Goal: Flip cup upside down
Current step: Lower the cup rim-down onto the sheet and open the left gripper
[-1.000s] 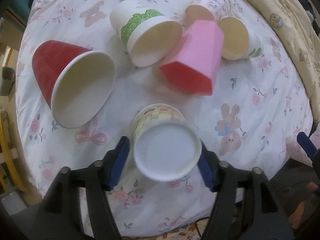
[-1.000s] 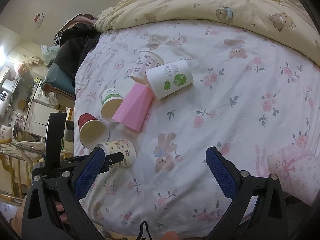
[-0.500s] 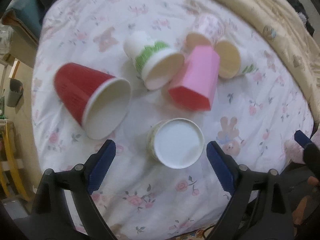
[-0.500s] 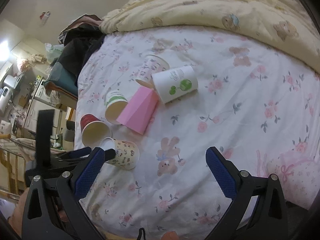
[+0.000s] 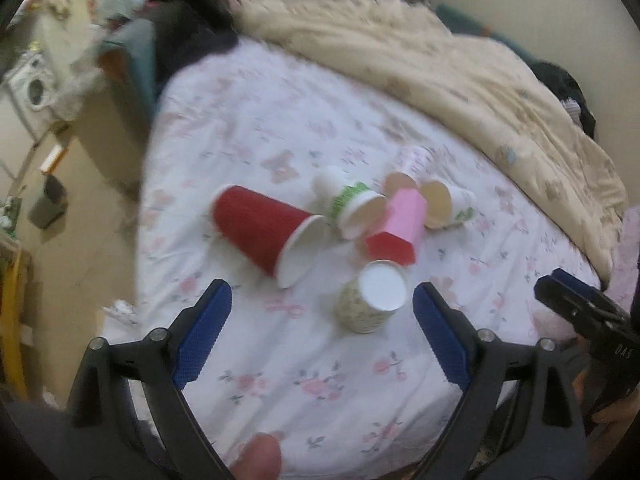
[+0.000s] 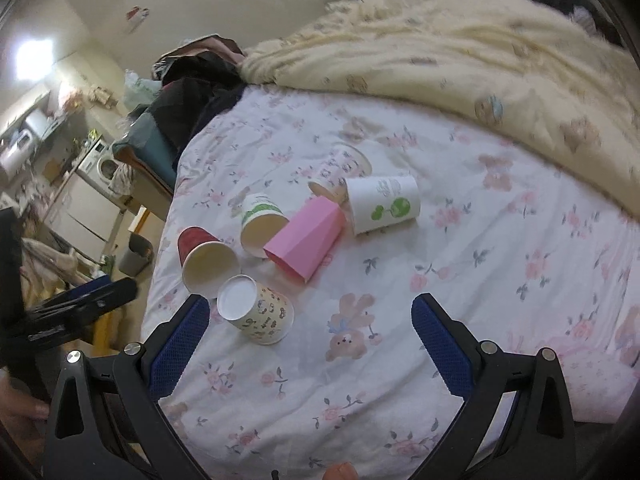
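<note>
- My left tongs [image 5: 320, 336] are spread wide with nothing between the blue pads, hanging above the near edge of the bed [image 5: 280, 420]; my right tongs [image 6: 310, 346] are spread just as wide and empty too.
- Leftmost on the sheet lies the red cup [image 5: 266, 236] on its side, mouth toward me; I'd keep my left pad off its rim.
- Just right of it, near the bed's front edge, stands the patterned cup [image 5: 370, 304], white base up and mouth on the sheet, so I judge the flip done.
- It leans a little on the soft bedding; my best move is to back straight away without brushing it.
- Behind it the pink cup [image 5: 400, 226] and three other cups lie in a cluster, mid-bed.
</note>
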Tool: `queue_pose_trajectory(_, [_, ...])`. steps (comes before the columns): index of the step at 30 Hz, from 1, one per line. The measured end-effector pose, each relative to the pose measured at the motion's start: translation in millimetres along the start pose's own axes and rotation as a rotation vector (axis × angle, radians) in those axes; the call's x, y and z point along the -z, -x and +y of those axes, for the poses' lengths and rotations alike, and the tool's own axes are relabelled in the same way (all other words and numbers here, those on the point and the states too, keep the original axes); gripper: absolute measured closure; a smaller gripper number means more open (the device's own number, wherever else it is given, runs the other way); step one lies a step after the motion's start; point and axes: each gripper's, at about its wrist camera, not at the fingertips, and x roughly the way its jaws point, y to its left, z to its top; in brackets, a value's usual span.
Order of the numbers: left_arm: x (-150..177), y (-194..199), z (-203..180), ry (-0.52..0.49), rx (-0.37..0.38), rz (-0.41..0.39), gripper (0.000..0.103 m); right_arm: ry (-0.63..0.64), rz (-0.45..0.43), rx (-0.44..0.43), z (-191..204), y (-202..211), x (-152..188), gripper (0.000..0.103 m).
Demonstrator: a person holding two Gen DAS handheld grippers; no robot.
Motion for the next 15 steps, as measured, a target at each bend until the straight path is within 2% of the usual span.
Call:
queue_pose_trajectory(2, [12, 10, 8, 0.011, -0.028, -0.044, 0.013, 0.027, -0.005, 0.006, 7, 1, 5, 0.0])
queue_pose_trajectory(8, [41, 19, 25, 0.068, -0.067, -0.078, 0.013, 0.076, 0.014, -0.003, 28, -6, 19, 0.0])
queue_pose_trajectory(12, [48, 14, 30, 0.088, -0.072, -0.08, 0.013, 0.145, -0.01, 0.031, 46, -6, 29, 0.0])
queue_pose_trajectory(15, [48, 10, 27, 0.065, -0.097, -0.094, 0.013, 0.189, -0.019, 0.065, 56, -8, 35, 0.0])
